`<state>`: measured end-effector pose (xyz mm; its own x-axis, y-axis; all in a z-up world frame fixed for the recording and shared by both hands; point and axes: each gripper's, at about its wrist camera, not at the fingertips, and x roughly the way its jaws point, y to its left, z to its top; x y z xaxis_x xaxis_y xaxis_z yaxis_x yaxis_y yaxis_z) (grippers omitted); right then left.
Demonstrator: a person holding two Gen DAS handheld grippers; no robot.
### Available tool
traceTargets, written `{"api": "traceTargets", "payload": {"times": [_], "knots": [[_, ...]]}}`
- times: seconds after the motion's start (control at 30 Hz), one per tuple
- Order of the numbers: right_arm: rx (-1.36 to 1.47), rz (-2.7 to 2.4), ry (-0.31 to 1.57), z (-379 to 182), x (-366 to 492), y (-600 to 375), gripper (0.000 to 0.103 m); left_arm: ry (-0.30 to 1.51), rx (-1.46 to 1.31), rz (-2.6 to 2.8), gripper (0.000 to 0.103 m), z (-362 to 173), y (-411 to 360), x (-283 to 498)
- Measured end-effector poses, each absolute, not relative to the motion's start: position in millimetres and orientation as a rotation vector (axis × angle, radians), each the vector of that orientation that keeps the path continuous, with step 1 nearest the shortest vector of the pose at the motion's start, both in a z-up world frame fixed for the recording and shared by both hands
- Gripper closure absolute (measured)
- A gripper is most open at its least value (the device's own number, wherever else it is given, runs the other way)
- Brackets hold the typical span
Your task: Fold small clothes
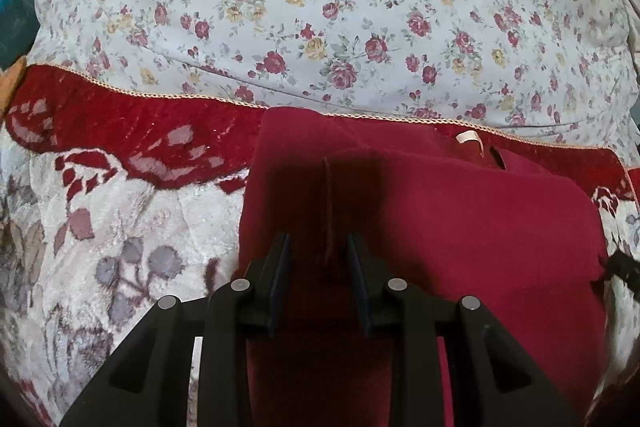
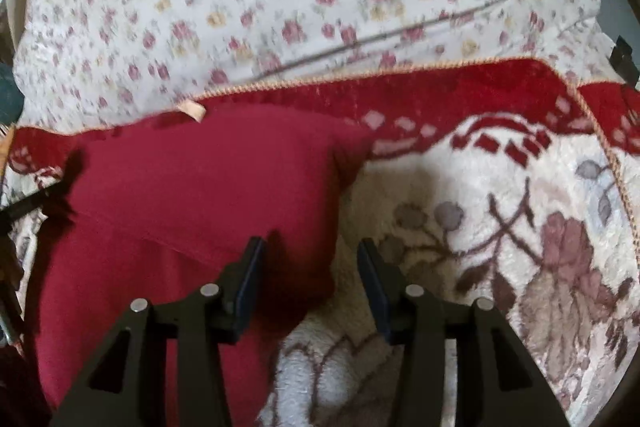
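Note:
A dark red garment (image 1: pixel 440 227) lies folded on a plush blanket, with a small cream label (image 1: pixel 468 138) at its far edge. My left gripper (image 1: pixel 318 239) points down onto the garment's left part. Its jaws stand close together, and the red cloth with a vertical seam fills the gap between them. In the right wrist view the same garment (image 2: pixel 180 187) shows its label (image 2: pixel 192 109) at the top. My right gripper (image 2: pixel 310 247) stands open over the garment's right edge. Its left finger is above the red cloth and its right finger above the blanket, neither pressing on cloth.
The blanket (image 1: pixel 140 227) is cream with a flower pattern and a red border trimmed in gold cord (image 2: pixel 400 67). Beyond it lies a pale sheet with small roses (image 1: pixel 320 7). A dark tip (image 2: pixel 40 199) pokes in at the garment's left side.

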<state>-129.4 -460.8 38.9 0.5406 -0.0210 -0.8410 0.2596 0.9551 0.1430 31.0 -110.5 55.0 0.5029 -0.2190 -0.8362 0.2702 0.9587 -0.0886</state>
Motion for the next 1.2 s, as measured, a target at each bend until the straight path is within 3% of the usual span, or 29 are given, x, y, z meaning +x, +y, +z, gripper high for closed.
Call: {"api": "traceTargets", "payload": {"times": [0.27, 0.5, 0.67, 1.2], "knots": [[0.25, -0.185, 1.082, 10.7, -103.4, -455.7, 0.044, 1.002, 0.07, -0.275, 0.096, 63.2, -98.0, 13.2], [0.295, -0.172, 1.022, 39.8, -138.5, -458.9, 0.043, 0.999, 0.071, -0.267, 0.096, 69.5, -77.7, -12.8], [0.346, -0.103, 1.014, 48.6, -170.8, -454.5, 0.032, 1.004, 0.063, -0.265, 0.096, 70.5, -64.3, -34.2], [0.312, -0.029, 1.072, 34.3, -234.3, -409.0, 0.029, 1.005, 0.055, -0.237, 0.096, 70.5, -27.6, -88.9]]}}
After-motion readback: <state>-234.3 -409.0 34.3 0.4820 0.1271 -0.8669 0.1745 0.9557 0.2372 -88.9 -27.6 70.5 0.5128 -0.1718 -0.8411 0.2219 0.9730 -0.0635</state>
